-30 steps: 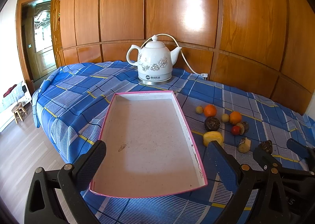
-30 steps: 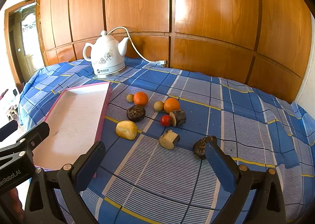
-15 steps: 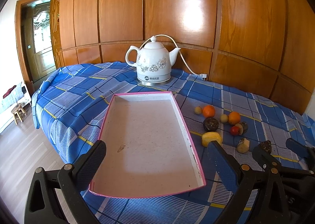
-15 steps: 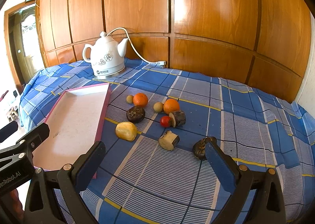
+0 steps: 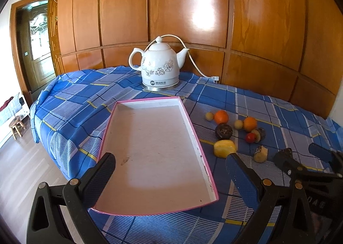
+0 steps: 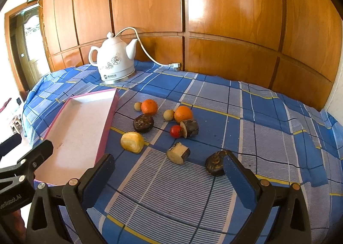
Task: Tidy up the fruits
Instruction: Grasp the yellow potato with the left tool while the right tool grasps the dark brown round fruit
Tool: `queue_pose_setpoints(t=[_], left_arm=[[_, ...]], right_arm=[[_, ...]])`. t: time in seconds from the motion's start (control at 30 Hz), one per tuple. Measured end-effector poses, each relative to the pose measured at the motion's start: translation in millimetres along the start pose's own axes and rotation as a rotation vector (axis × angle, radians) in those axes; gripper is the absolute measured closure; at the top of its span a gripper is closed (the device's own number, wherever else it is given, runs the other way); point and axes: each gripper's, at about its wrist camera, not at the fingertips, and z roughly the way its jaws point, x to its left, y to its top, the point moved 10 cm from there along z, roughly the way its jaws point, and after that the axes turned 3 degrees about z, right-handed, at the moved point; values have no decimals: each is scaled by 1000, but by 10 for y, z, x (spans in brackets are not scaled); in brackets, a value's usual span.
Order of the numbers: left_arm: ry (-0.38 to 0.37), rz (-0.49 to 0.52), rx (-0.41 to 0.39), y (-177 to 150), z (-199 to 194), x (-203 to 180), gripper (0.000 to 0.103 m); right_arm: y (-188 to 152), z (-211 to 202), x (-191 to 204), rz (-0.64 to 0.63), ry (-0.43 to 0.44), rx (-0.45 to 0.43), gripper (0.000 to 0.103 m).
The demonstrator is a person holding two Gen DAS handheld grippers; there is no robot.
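Pink-rimmed tray (image 5: 194,132) still bare; every fruit (image 6: 149,106) lies loose on the checked cloth to its right.

Nothing sorted yet, by the look of it: all pieces remain to move. Left gripper (image 5: 169,173) over the tray's near end and right gripper (image 6: 169,171) near the fruits both have fingers spread wide, holding nothing.
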Motion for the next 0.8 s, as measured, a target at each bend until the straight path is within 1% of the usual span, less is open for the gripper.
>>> queue_pose_setpoints(t=[0.1,0.13,0.2,0.27,0.33,0.4,0.47,0.53,0.6,0.63,0.67,0.73,0.77,0.8], left_arm=[[-23,3,9,-12,22,-33,0],[-44,2,15,-18,31,-52,0],[-116,-3,37,-41,67,-123,0],[-159,3,73,-67,119,-192,0],[-183,39,96,-87,160,-270,0],[-186,94,106,-83,200,-342,0],[-214,124,128,-82,251,-407,2],[-249,150,153,-66,323,-481,11],[-295,200,172,-50,365,-605,20],[-312,224,183,-43,389,-657,25],[-326,252,191,-37,417,-713,28],[-356,324,213,-30,496,-857,39],[-369,366,224,-27,547,-939,39],[-376,399,231,-19,598,-992,39]], right_arm=[[25,21,-44,-8,10,13,1],[36,33,-55,-14,21,21,1],[59,79,-89,-38,59,59,0],[77,123,-150,-49,93,101,1],[107,175,-248,-60,128,142,1],[132,221,-359,-78,133,167,1],[153,284,-501,-102,135,192,2],[155,364,-652,-113,140,216,2],[147,449,-792,-98,151,243,5],[136,490,-847,-85,162,254,9],[127,529,-893,-75,171,262,13],[103,599,-972,-55,184,275,17],[79,621,-982,-44,200,283,21],[54,647,-993,-32,208,294,22]])
